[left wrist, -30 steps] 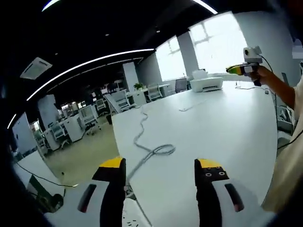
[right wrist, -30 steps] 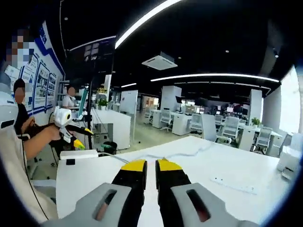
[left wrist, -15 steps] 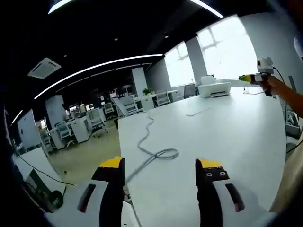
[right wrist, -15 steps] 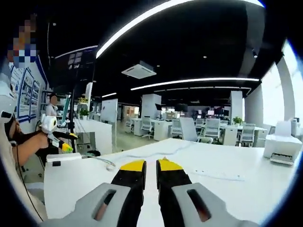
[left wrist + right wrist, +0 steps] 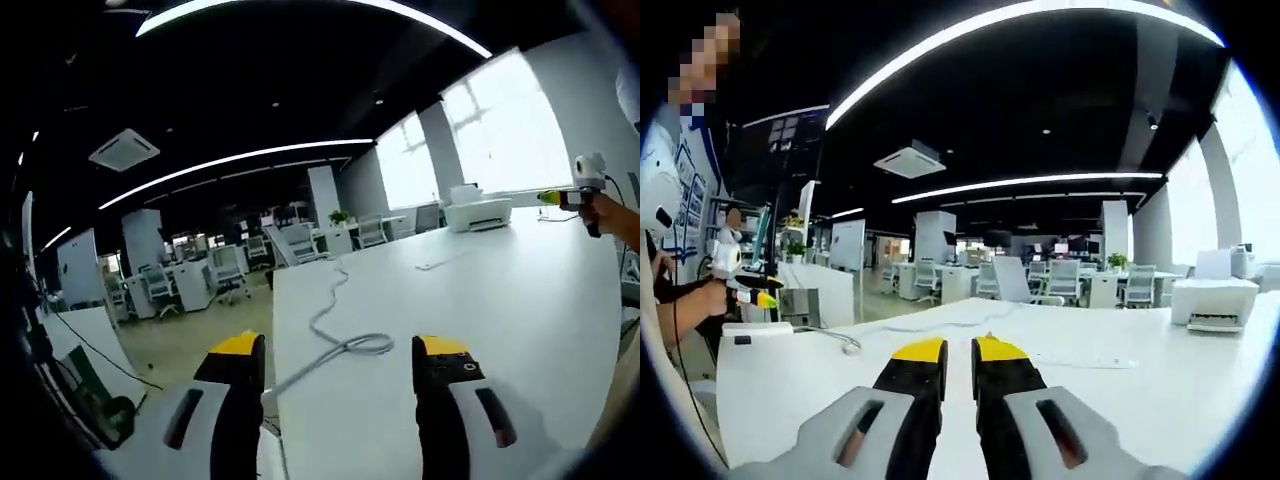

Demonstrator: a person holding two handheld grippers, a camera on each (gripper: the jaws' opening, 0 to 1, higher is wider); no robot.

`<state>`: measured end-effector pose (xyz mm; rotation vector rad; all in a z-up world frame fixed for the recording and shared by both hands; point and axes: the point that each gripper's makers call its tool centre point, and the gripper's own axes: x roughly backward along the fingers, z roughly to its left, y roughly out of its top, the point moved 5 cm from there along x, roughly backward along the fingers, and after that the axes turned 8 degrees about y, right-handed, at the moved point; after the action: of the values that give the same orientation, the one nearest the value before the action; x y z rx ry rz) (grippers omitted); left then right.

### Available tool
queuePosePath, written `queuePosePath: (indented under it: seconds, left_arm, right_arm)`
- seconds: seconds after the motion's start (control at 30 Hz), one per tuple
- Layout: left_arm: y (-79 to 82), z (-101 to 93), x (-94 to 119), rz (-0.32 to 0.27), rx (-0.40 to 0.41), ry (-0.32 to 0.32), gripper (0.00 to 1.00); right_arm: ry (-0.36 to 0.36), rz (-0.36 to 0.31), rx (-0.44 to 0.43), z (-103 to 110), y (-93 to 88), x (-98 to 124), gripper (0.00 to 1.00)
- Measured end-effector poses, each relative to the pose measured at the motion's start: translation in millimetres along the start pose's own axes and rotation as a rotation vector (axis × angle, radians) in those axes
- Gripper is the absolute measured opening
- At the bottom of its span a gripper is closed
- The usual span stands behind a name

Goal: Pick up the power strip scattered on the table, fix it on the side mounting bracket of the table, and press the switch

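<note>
White table [image 5: 520, 300] everywhere, w/ a grey cable [image 5: 335, 335] looping across it in the left gripper view. Left gripper [image 5: 340, 350] has its jaws spread wide, nothing between them, hovering near the table's near corner. Right gripper [image 5: 959, 350] has jaws pinched almost together, only a sliver of a gap, nothing in them afaict.

Power strip [image 5: 1080, 361]: pretty sure it's that long flat white bar lying on the table past the right gripper's tips, well apart from them. Same thing prob shows far off in the left gripper view, but too small to be sure. Printer [image 5: 1212, 300] sits at the far end.

Step-wise, I'd say this is pre-pickup: both grippers are up and looking out over the table, nothing grabbed yet. Next move imo needs the right gripper's jaws opened up, brought down onto the strip & closed across its narrow width. Can't make out the side bracket or the switch from here.
</note>
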<state>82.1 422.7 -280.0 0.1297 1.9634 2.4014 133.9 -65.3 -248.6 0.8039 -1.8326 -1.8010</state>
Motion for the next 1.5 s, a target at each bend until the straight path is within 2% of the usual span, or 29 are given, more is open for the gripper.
queuePosePath:
  seconds: [0.23, 0.73, 1.0, 1.33, 1.5]
  left_arm:
    - [-0.3, -5.4, 4.8, -0.030, -0.004, 0.001, 0.64]
    - [-16.7, -11.0, 10.4, -0.022, 0.035, 0.030, 0.64]
    - [-17.3, -9.9, 9.3, -0.023, 0.035, 0.033, 0.64]
    - [-18.5, -13.4, 4.9, -0.020, 0.037, 0.023, 0.64]
    - [-19.5, -12.8, 6.7, -0.022, 0.059, 0.024, 0.64]
  right_arm:
    - [-0.032, -0.006, 0.010, -0.6, -8.4, 12.5, 0.08]
    - [-0.096, -0.012, -0.032, -8.9, -12.2, 32.1, 0.10]
    - [-0.127, -0.009, -0.037, -13.1, -13.1, 39.3, 0.10]
    - [-0.132, -0.007, -0.041, -14.1, -14.7, 39.3, 0.10]
    - [-0.123, 0.018, -0.024, -13.7, -18.4, 39.5, 0.11]
